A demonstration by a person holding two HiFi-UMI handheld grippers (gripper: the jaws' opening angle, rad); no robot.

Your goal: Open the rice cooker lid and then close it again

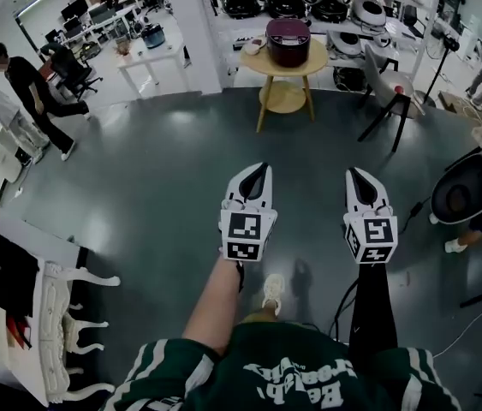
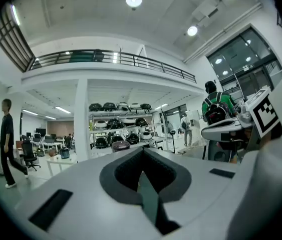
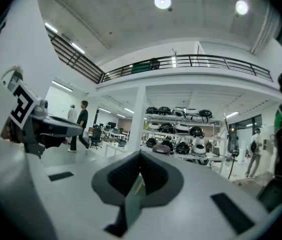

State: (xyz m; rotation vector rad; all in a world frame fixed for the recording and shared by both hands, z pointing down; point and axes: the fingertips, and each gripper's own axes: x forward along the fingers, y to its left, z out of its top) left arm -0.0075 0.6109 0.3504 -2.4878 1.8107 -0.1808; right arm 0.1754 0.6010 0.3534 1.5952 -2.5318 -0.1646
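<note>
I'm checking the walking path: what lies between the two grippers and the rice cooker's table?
In the head view, only bare grey floor lies between the left gripper, right gripper and the round table holding the rice cooker.

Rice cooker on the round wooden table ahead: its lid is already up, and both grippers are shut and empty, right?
No: the head view shows the rice cooker with its lid down. The rest holds: it stands on the round wooden table, and the left gripper and right gripper are shut and empty.
</note>
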